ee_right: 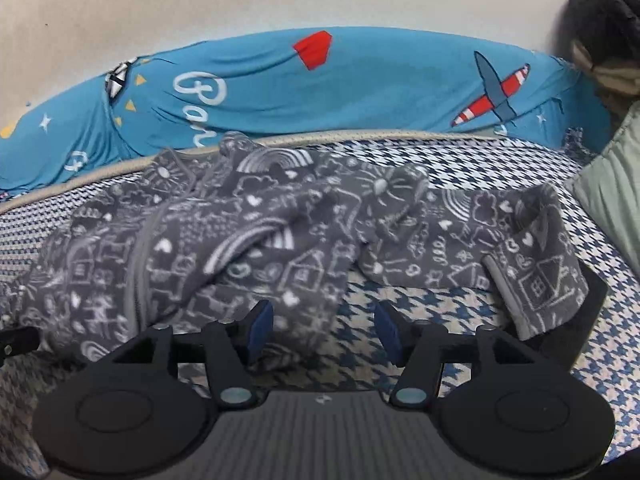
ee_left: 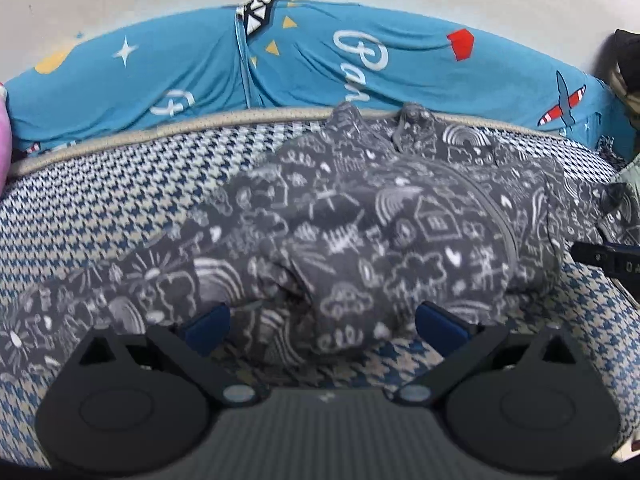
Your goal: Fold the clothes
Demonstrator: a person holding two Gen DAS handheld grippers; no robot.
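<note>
A grey fleece garment [ee_left: 340, 220] printed with white doodles lies crumpled on a blue-and-cream houndstooth surface [ee_left: 100, 208]. My left gripper [ee_left: 322, 322] is open, its blue pads [ee_left: 208, 326] spread on either side of a bunched fold at the garment's near edge. In the right wrist view the same garment [ee_right: 260, 240] spreads left to right, with a zipper line on its left part. My right gripper [ee_right: 324, 330] is open over bare houndstooth [ee_right: 360, 320], its left pad [ee_right: 260, 332] touching the garment's near edge. A loose cuffed end [ee_right: 536, 280] lies to its right.
A blue cartoon-print cloth [ee_left: 320, 64] with stars and planes runs along the back against a pale wall. A pale green padded item [ee_right: 616, 184] and a dark object [ee_right: 608, 20] sit at the far right. Part of the other gripper [ee_left: 608, 260] shows at the left view's right edge.
</note>
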